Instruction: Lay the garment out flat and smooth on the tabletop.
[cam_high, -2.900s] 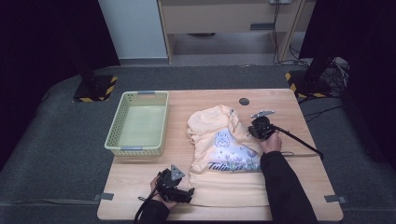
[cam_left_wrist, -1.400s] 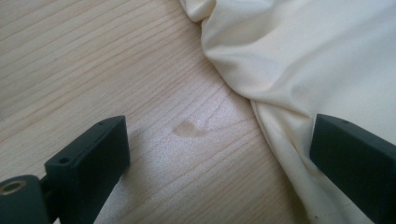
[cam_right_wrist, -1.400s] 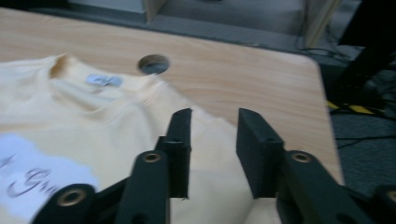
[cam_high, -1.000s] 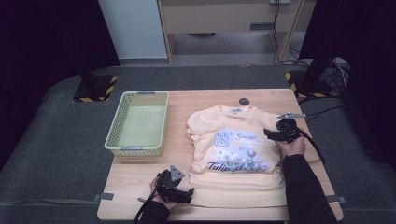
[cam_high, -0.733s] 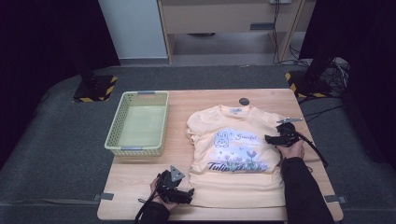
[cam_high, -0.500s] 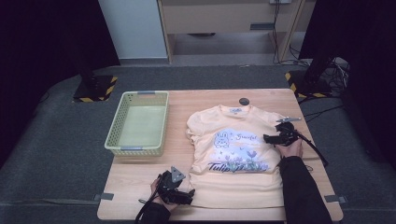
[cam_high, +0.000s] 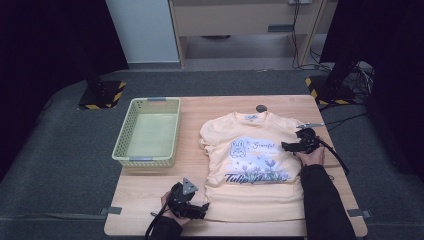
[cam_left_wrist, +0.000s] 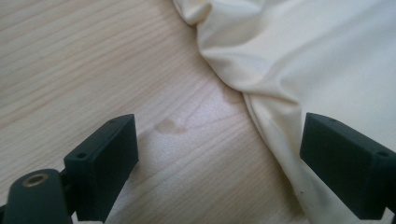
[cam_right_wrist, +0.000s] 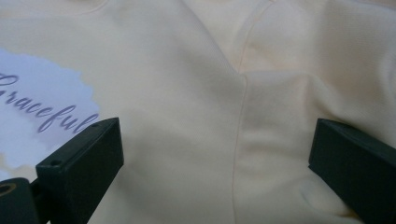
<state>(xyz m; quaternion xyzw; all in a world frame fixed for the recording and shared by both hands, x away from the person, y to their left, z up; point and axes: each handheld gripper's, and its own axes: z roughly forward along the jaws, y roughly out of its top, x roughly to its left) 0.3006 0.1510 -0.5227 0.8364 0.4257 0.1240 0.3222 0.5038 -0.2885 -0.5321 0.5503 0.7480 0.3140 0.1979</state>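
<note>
High view: a yellow T-shirt (cam_high: 252, 165) lies spread flat, print up, on the right half of the wooden worktop (cam_high: 150, 187). Its collar points to the far edge, its hem to the near edge. A green basket (cam_high: 147, 131) stands on the worktop to the left of the shirt, apart from it. A small dark disc (cam_high: 260, 108) sits near the far edge, just beyond the collar.

The left gripper (cam_high: 192, 207) rests at the near edge, beside the shirt's lower left corner. Left gripper view: the jaws stand wide apart after closing slightly; bare wood lies between them, and the shirt's edge (cam_left_wrist: 280, 70) runs in front of the far jaw. Nothing is gripped.

The right gripper (cam_high: 295, 146) lies over the shirt's right sleeve area, with the hand (cam_high: 312, 156) behind it. Right gripper view: the jaws have just been opening and stand wide, with the sleeve seam (cam_right_wrist: 240, 116) between them; the cloth lies loose, not pinched.
</note>
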